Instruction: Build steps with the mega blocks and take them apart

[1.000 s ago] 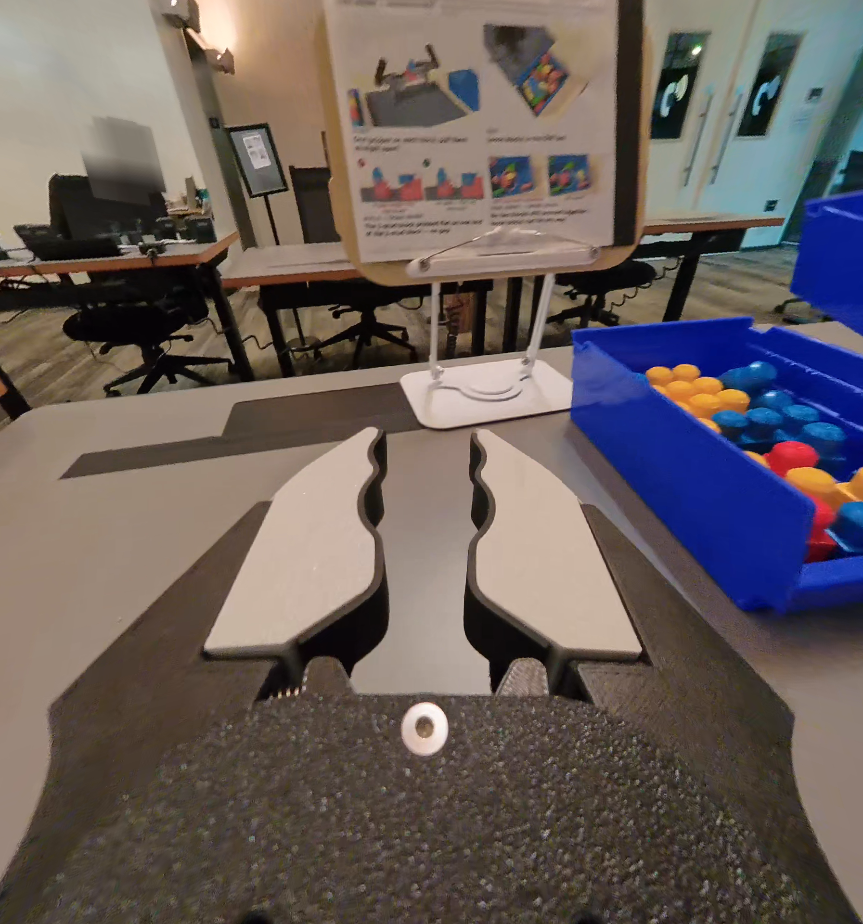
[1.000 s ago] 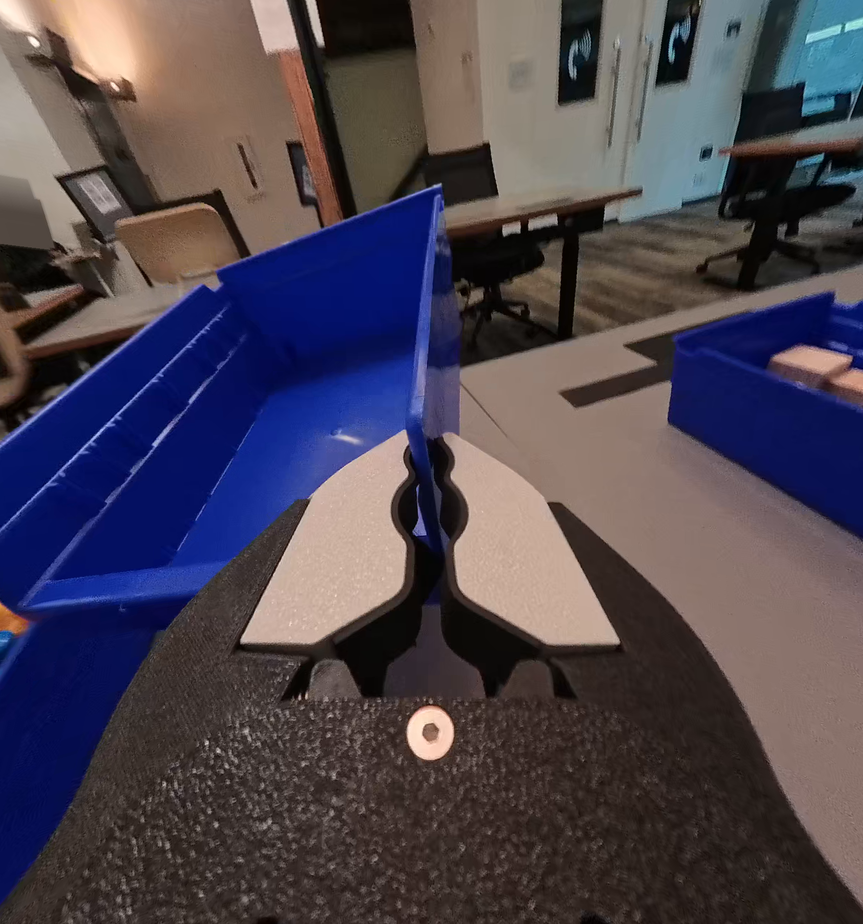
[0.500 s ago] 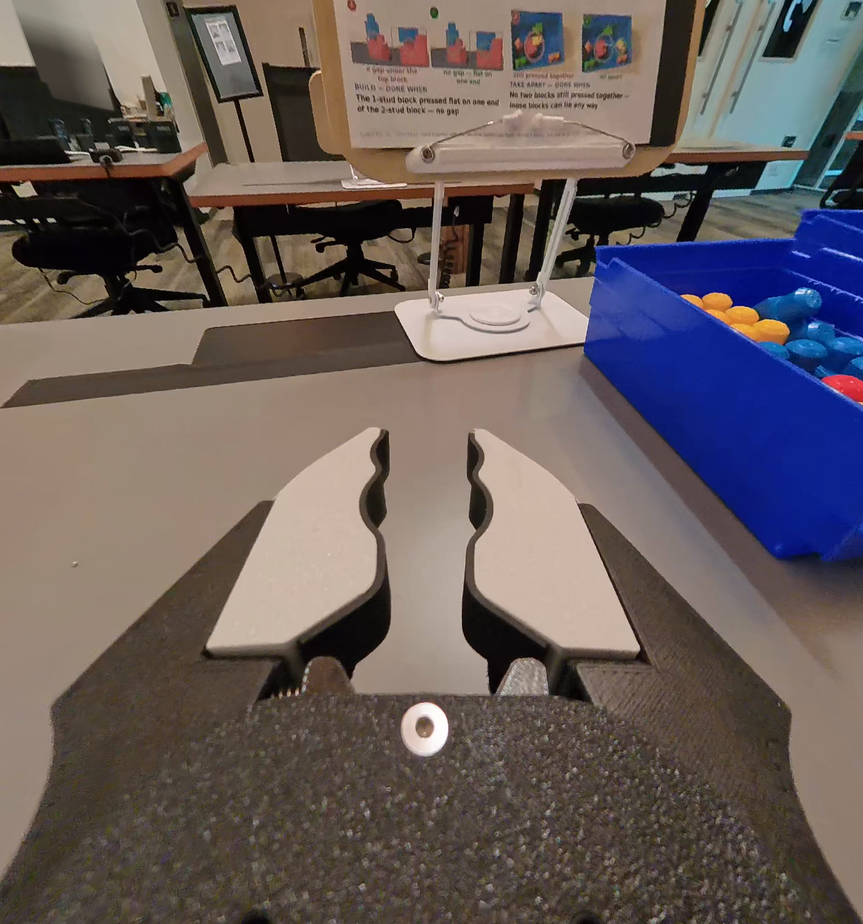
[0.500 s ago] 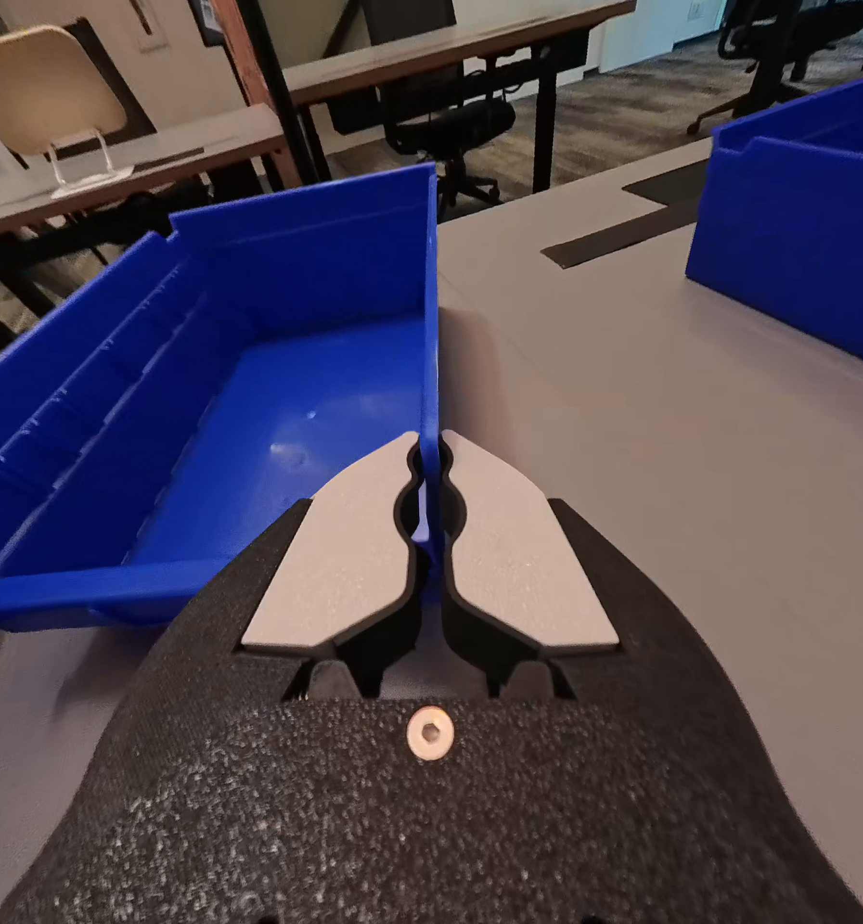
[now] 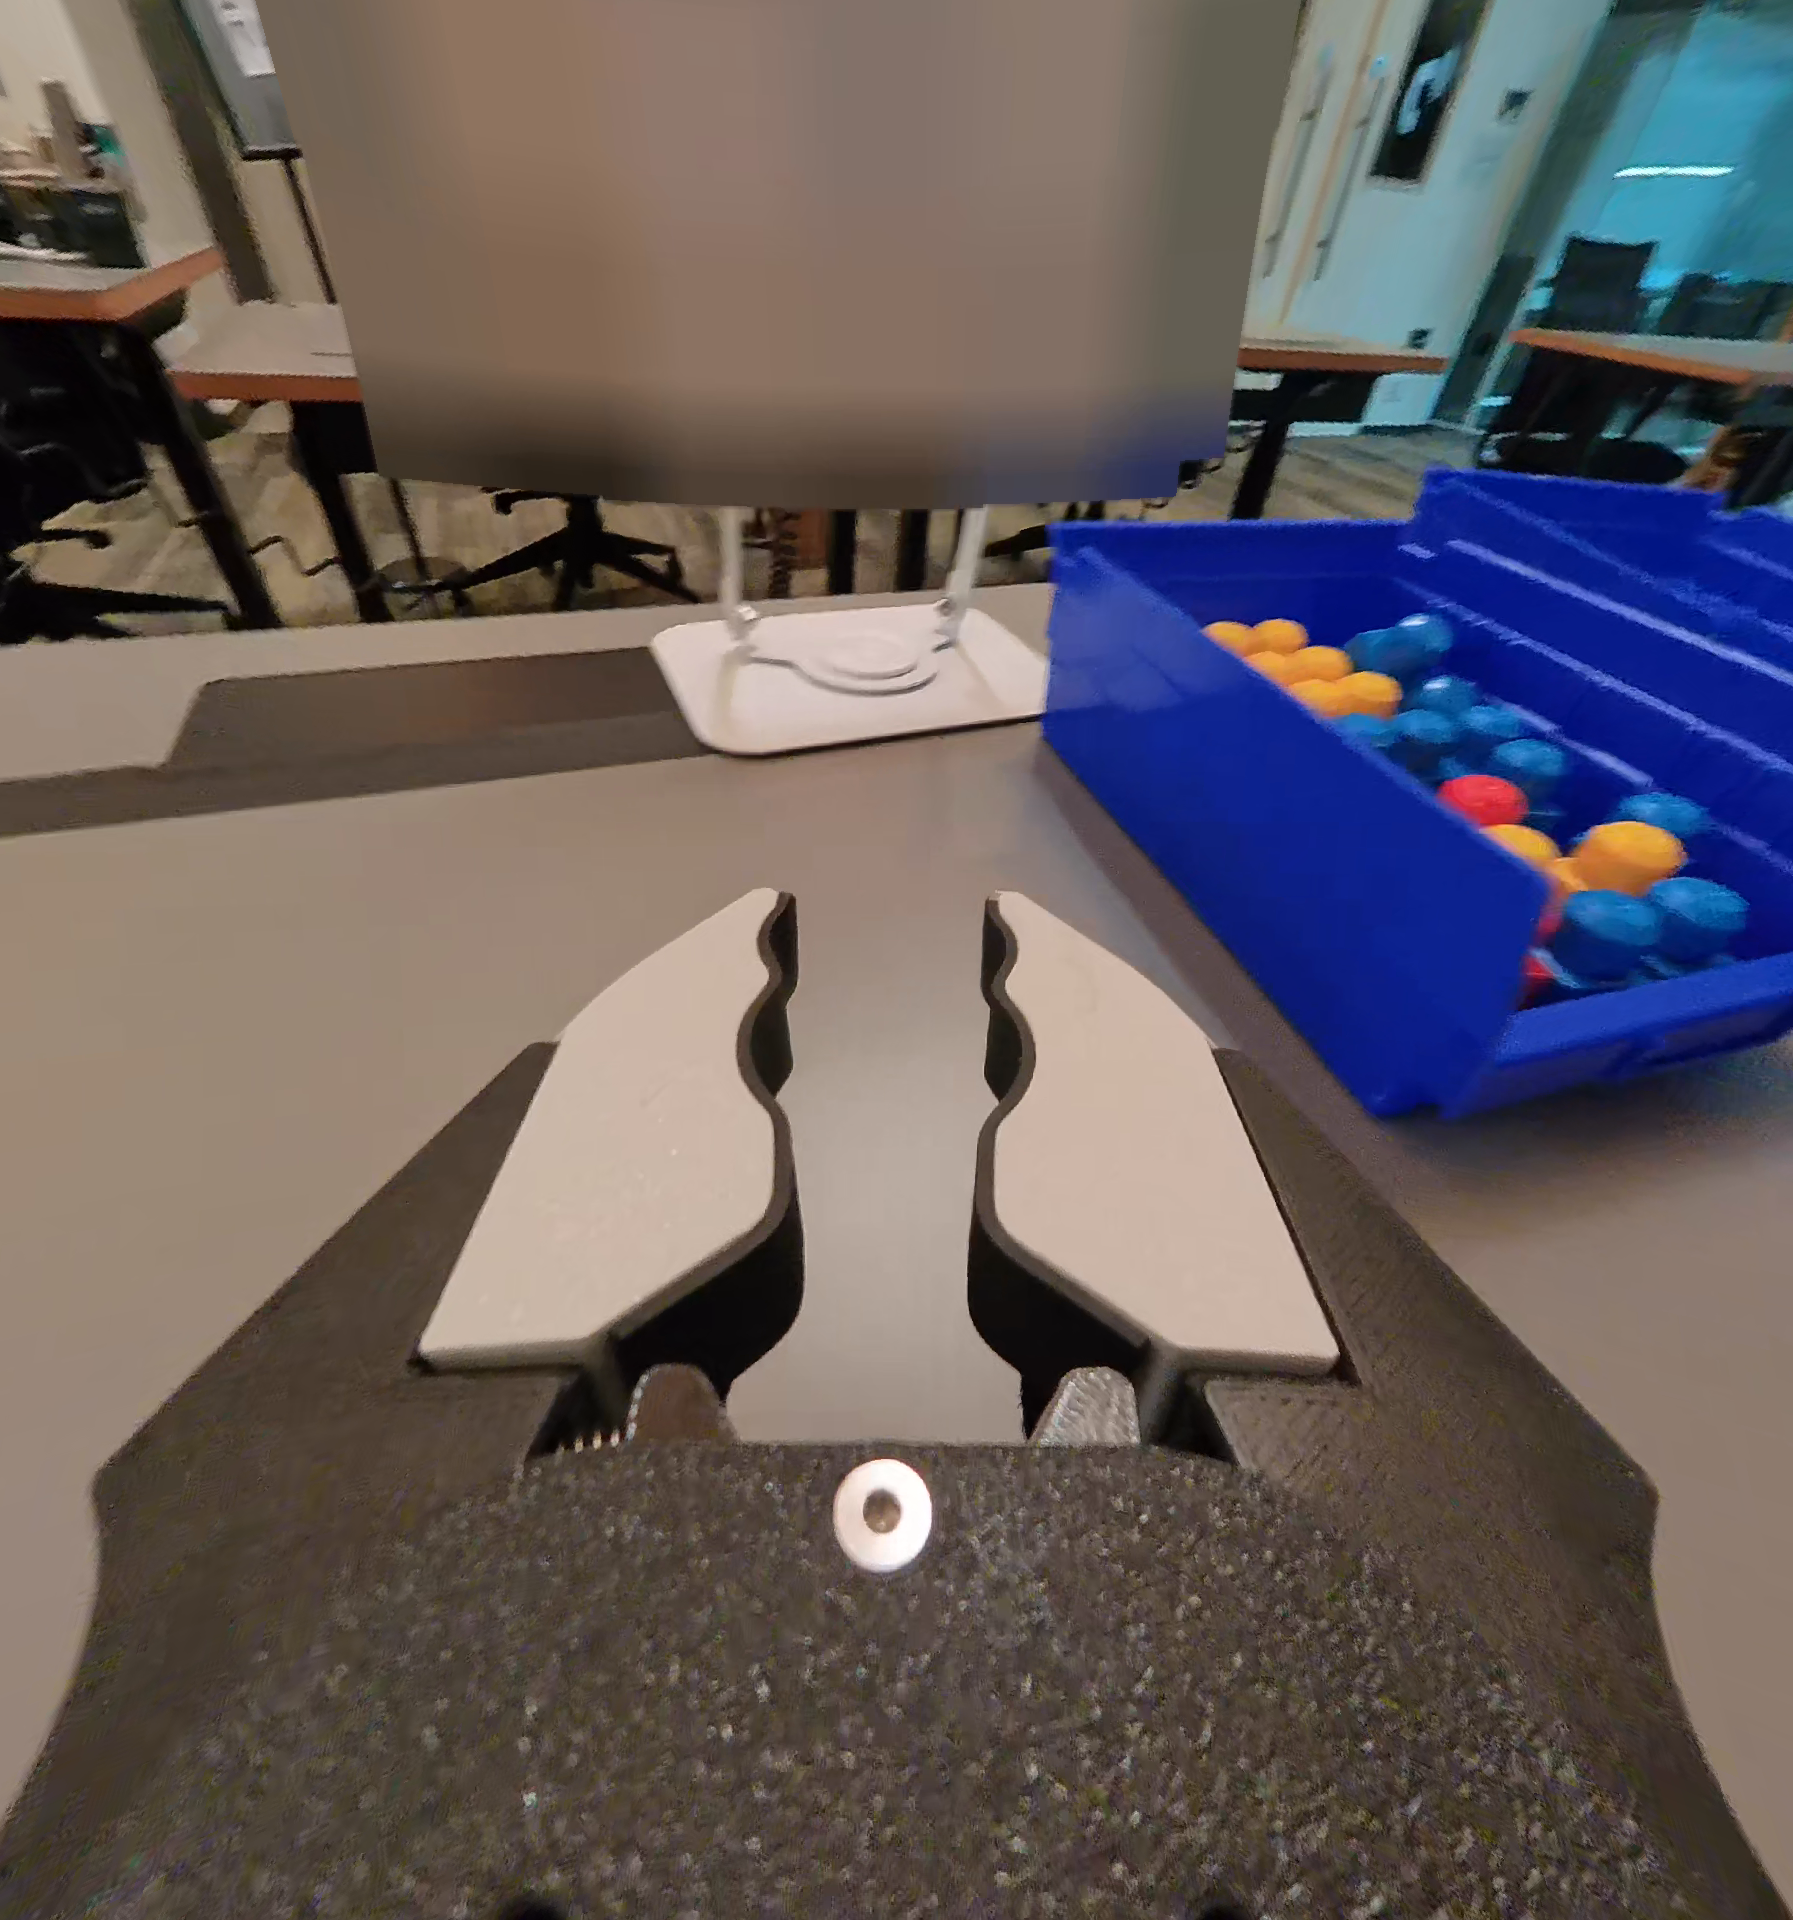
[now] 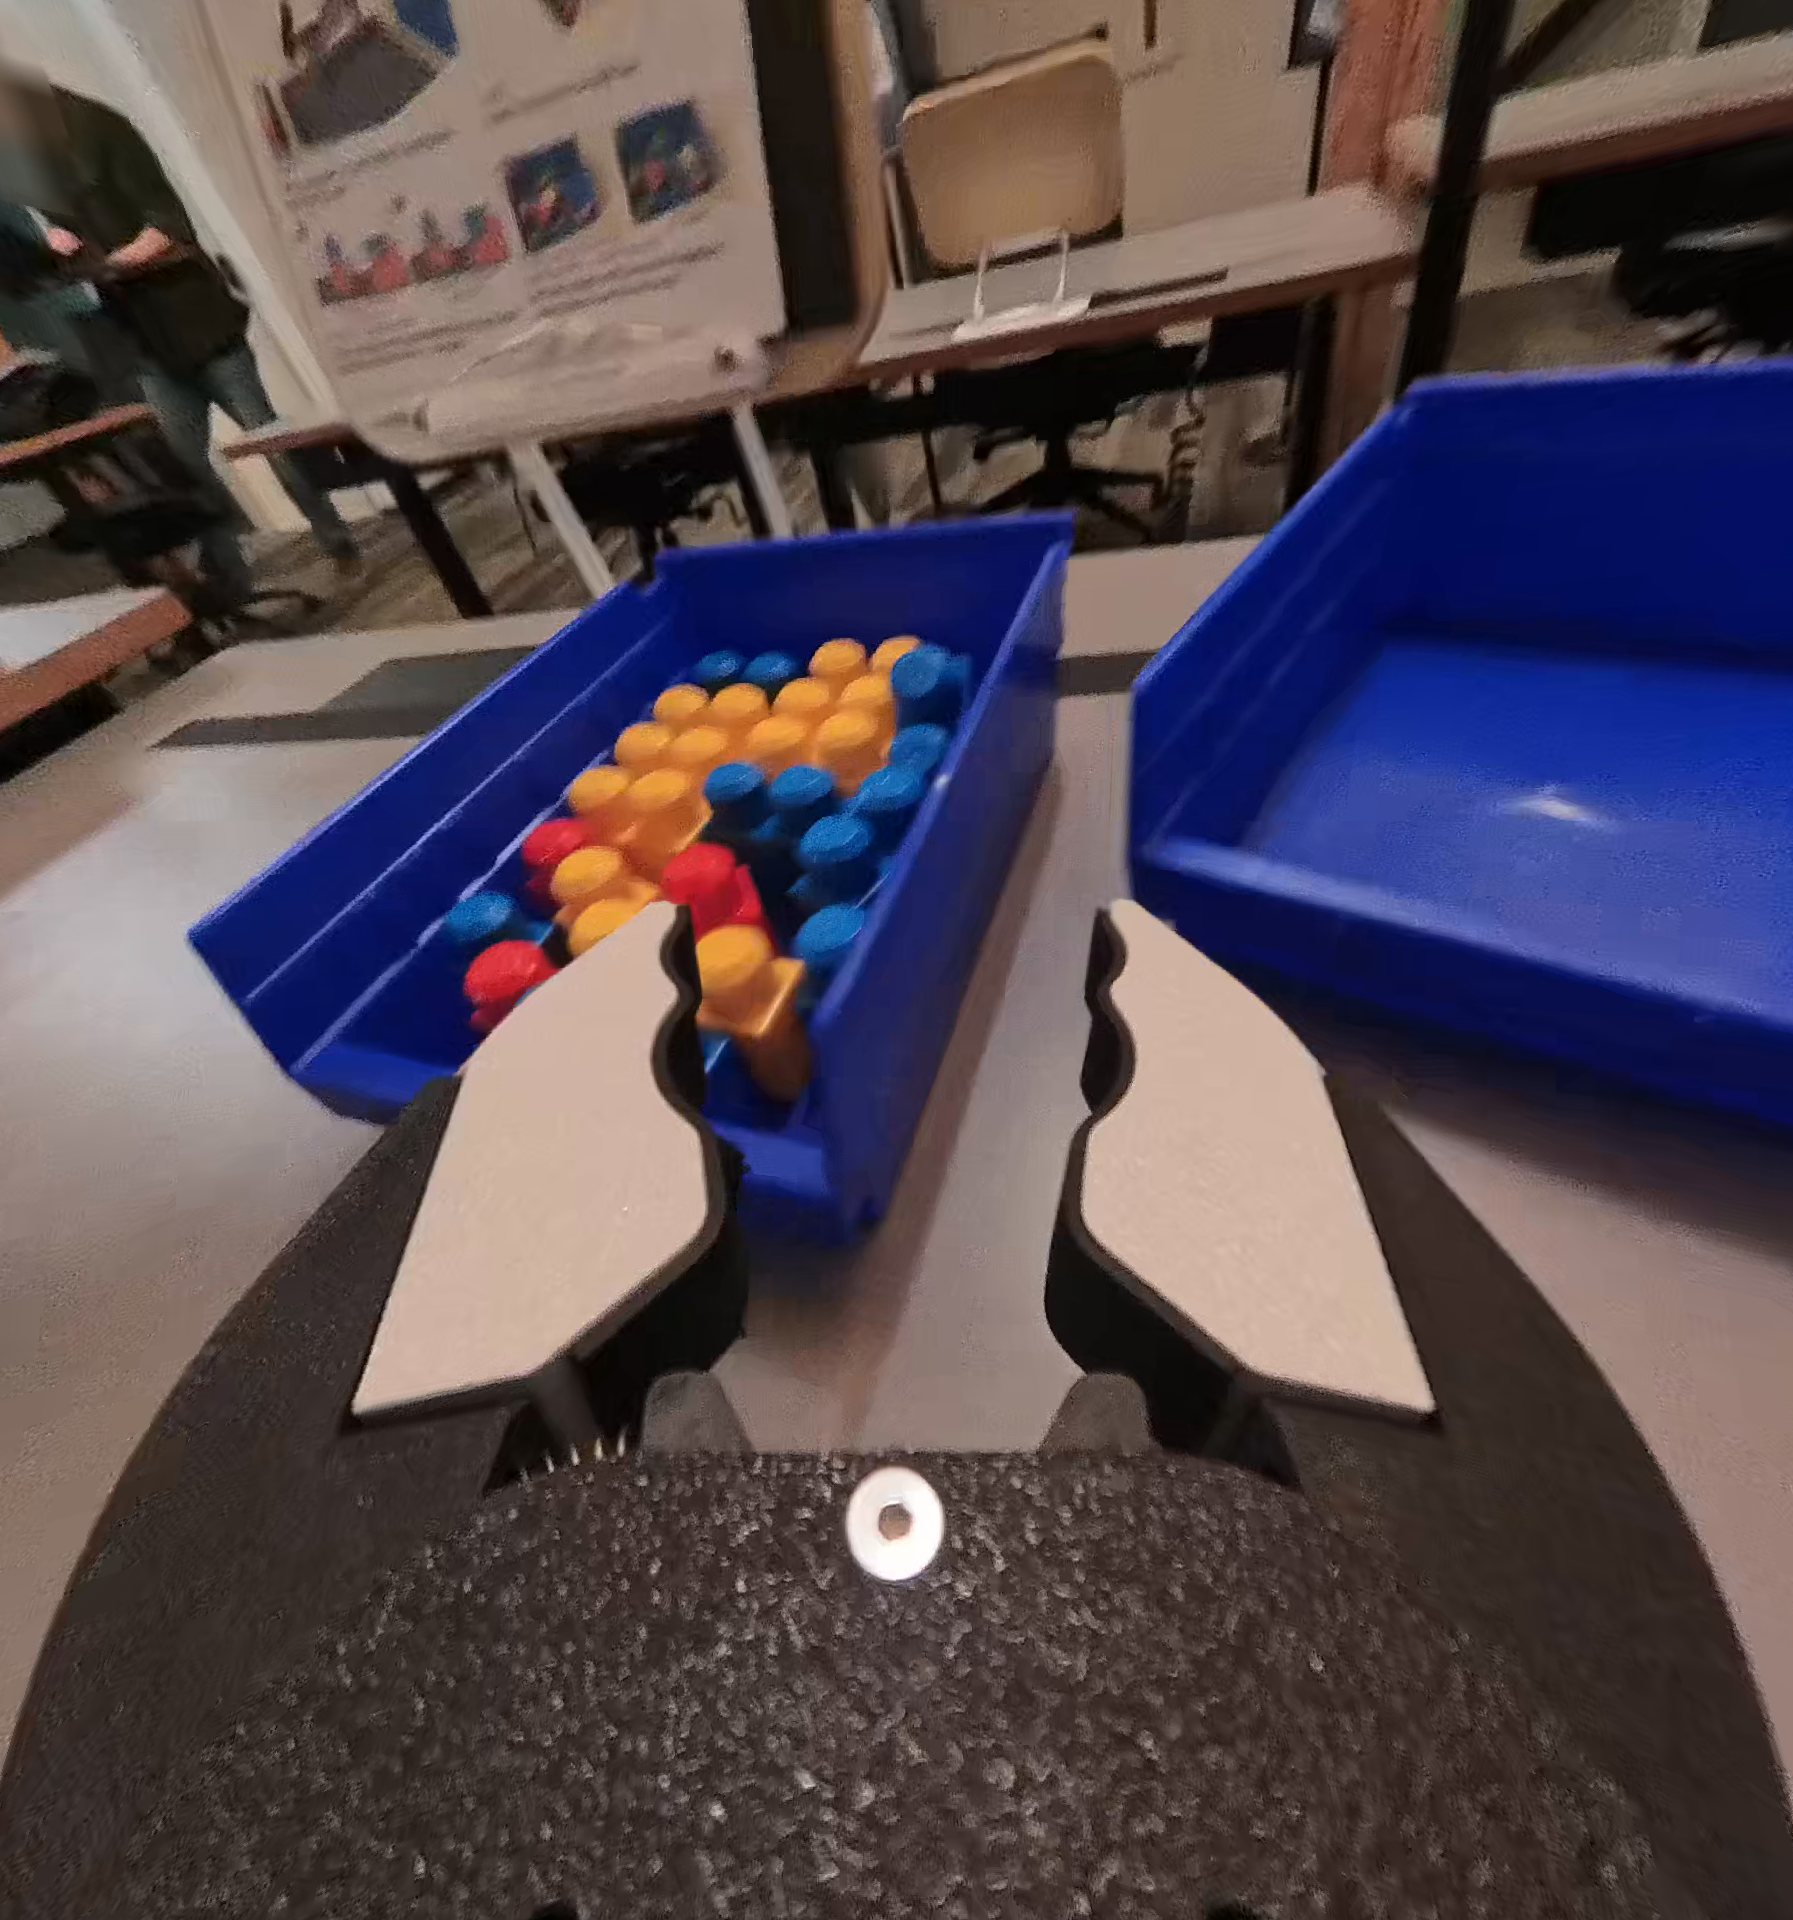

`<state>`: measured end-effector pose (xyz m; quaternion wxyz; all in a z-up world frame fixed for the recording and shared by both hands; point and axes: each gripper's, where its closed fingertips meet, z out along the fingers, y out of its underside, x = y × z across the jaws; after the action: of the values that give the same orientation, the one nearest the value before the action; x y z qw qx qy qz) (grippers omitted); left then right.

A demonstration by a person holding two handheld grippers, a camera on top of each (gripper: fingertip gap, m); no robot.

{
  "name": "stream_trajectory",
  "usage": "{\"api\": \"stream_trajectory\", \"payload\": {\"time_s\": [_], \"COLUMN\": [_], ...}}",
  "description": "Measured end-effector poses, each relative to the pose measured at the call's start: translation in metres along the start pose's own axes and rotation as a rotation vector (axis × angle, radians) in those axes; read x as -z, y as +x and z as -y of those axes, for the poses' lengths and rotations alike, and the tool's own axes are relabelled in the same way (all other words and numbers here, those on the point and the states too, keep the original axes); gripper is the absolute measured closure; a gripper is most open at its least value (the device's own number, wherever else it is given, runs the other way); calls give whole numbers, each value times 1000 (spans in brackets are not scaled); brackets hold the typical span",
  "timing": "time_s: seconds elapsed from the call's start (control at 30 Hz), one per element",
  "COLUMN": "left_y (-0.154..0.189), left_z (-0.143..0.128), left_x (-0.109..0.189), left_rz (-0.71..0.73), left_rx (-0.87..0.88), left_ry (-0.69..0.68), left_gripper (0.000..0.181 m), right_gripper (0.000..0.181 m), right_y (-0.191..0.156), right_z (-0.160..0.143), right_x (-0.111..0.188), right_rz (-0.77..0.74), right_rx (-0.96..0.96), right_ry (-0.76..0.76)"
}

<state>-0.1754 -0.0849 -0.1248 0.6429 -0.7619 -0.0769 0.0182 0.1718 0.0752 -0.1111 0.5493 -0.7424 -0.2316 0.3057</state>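
A blue bin [image 6: 933, 914] holds several orange, blue and red mega blocks [image 6: 757, 769]. It also shows in the left wrist view [image 5: 1276, 862], with the blocks [image 5: 1515, 769] inside, at the right. My right gripper [image 6: 887, 920] is open and empty, hovering just before the bin's near right corner. An empty blue bin [image 6: 1536, 790] stands to its right. My left gripper [image 5: 887, 909] is open and empty over bare grey table [image 5: 352, 935], left of the block bin.
An instruction sheet on a white stand [image 5: 850, 675] rises at the table's back, also in the right wrist view [image 6: 528, 208]. A dark strip [image 5: 404, 727] crosses the table. Desks, office chairs and a person [image 6: 165, 312] are beyond the table. Tip to tip, the grippers are about 40 cm apart.
My right gripper let go of the empty bin's wall, opened, and swung left toward the block bin. The empty bin now rests on the table. My left gripper shifted slightly, still open.
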Motion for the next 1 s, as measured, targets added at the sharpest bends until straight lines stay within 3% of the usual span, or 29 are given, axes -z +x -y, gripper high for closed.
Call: {"api": "stream_trajectory", "payload": {"time_s": [0.1,0.23,0.37,0.47,0.57,0.7,1.0], "left_y": [38,85,127,148,157,157,145], "left_z": [8,1,-20,-29,-36,-43,-55], "left_x": [-4,-15,-31,-42,-54,-67,-70], "left_rz": [-88,-185,-246,-267,-262,-221,-104], "left_rx": [-44,-78,-78,-89,-111,-129,-257], "left_ry": [13,-44,-128,-151,-190,-238,-283], "left_gripper": [148,146,143,143,143,143,166], "right_gripper": [113,130,140,159,172,177,179], "right_y": [-14,-13,-9,-9,-3,1,-15], "right_z": [-29,-52,-55,-55,-53,-53,-43], "right_x": [-14,-36,-49,-52,-50,-51,-48], "right_rz": [-48,-54,-81,-98,-134,-196,-238], "right_rx": [56,51,78,96,90,140,233], "right_ry": [-80,-196,-206,-203,-203,-233,-198]}}
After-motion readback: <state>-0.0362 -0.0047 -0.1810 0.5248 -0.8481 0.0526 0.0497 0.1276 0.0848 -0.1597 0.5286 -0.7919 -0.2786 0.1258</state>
